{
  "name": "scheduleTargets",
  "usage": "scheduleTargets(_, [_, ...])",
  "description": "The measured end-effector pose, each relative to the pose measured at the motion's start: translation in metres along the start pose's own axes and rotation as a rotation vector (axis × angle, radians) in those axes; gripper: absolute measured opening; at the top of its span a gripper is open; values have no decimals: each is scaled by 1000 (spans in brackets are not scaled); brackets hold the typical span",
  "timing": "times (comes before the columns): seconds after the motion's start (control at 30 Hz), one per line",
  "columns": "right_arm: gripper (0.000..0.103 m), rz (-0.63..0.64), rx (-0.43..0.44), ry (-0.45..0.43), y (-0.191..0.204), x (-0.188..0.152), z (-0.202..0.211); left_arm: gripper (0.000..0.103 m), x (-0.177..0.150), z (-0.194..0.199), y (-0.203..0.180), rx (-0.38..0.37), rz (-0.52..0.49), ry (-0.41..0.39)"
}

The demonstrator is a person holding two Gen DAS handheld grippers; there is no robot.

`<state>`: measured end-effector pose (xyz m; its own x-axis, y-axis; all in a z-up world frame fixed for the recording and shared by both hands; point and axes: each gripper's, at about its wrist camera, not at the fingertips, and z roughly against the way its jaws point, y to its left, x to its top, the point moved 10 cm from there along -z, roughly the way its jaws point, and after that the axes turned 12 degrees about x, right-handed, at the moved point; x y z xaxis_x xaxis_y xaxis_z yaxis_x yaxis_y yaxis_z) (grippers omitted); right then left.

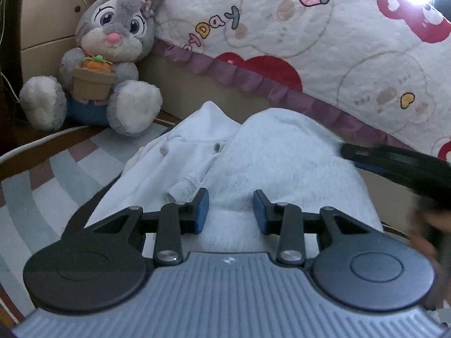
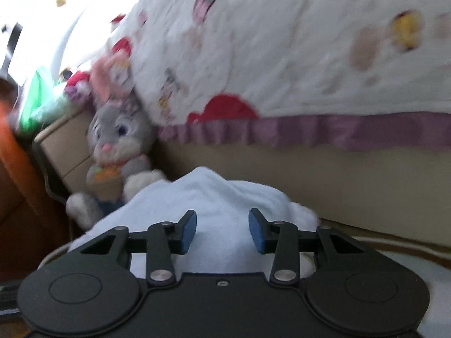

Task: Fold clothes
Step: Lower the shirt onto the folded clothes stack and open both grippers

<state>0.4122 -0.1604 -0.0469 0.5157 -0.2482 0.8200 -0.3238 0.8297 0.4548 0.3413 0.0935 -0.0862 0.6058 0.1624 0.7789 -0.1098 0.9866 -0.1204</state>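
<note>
A white fleecy garment [image 1: 282, 155] lies bunched on a round rug, with a sleeve cuff [image 1: 180, 190] and a small snap [image 1: 216, 148] showing on its left part. My left gripper [image 1: 231, 209] hovers low over the near part of the garment; its blue pads stand apart and press on nothing. In the right wrist view the same garment [image 2: 214, 194] forms a pale heap. My right gripper [image 2: 222, 229] is open above the heap, with only cloth below the gap. A blurred black tool body [image 1: 394, 166] and a hand [image 1: 431, 233] enter at the right of the left wrist view.
A grey plush rabbit [image 1: 110, 56] holding a pot sits at the back left, also seen as the rabbit [image 2: 118, 146]. A bed with a printed white quilt [image 1: 310, 42] and purple frill runs behind the garment. A striped rug [image 1: 42, 191] lies on the floor; a beige cabinet [image 1: 45, 14] stands beyond the rabbit.
</note>
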Motion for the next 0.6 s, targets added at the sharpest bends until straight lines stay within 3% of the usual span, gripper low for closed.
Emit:
scheduleTargets(0.1, [51,88,137,5,38,-29,35,35,-2,-1,0,-8,16,-5])
scheduleTargets(0.2, [53,235,166,45,69,-69,49,35,-3,-1,0,-9,19,-10])
scheduleTargets(0.3, [52,247,193,44,87,-97,59,35,-2,-1,0,10,18,-3])
scheduleTargets(0.43, [41,244,301,108,105,-128,70,42,-7,13,-2,64,18,20])
scheduleTargets(0.47, [41,217,316,109,105,-130,75,49,-9,20,-3,83,8,23])
scheduleTargets(0.53, [43,97,325,83,97,-126,92,75,-15,39,-12,119,-47,13])
scheduleTargets(0.57, [47,60,310,79,92,-124,101,94,-20,50,-18,132,-66,13])
scheduleTargets(0.6, [54,44,270,82,86,-122,111,97,-26,61,-23,145,-84,15])
